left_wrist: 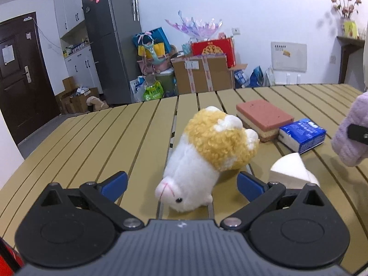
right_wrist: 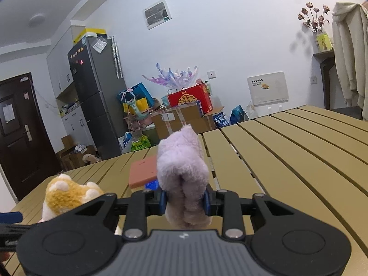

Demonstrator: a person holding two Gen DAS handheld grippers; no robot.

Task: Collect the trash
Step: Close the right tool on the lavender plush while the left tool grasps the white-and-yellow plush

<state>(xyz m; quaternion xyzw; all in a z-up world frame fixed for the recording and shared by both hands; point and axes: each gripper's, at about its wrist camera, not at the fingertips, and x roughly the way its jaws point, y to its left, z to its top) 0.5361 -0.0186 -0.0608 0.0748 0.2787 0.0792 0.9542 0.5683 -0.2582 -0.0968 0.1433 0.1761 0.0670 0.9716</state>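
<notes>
Currently lilac plush cloth point(right_wrist: 181, 174) pinched firmly in right gripper point(right_wrist: 185, 201), held above slatted desk point(right_wrist: 287, 151). Left gripper point(left_wrist: 181, 184) spread wide, white-and-yellow plush toy point(left_wrist: 207, 158) between fingers, untouched. Advised: grip kept tight, cloth lifted clear of sponge point(left_wrist: 264, 117).
</notes>
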